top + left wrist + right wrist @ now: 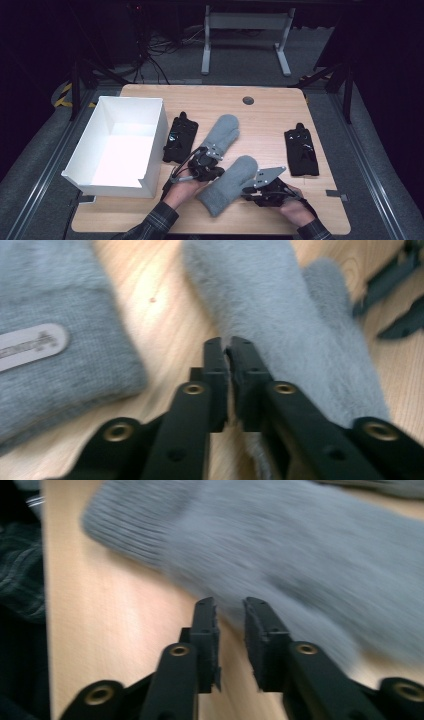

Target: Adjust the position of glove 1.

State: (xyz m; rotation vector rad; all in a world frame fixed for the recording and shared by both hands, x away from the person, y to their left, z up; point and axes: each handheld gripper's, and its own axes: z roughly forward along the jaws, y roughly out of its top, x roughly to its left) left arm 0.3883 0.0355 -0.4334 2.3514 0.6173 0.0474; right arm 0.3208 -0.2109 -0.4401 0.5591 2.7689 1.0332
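Note:
Two grey mittens lie on the wooden table (270,115). The far mitten (223,131) points up and right; its knit cuff with a pale label (50,340) is left of my left jaws. The near mitten (232,182) lies slanted at the front, cuff toward the person. My left gripper (217,171) is shut on the fluffy edge of the near mitten (280,305), jaw tips (227,346) almost touching. My right gripper (248,191) is at the mitten's right side. Its jaws (230,602) are a little open, tips at the edge of the near mitten (300,550).
An open white box (107,182) stands at the table's left. Two flat black holders lie on the table, one (180,140) beside the box and one (301,150) at the right. A plaid sleeve (20,580) is close to the front edge.

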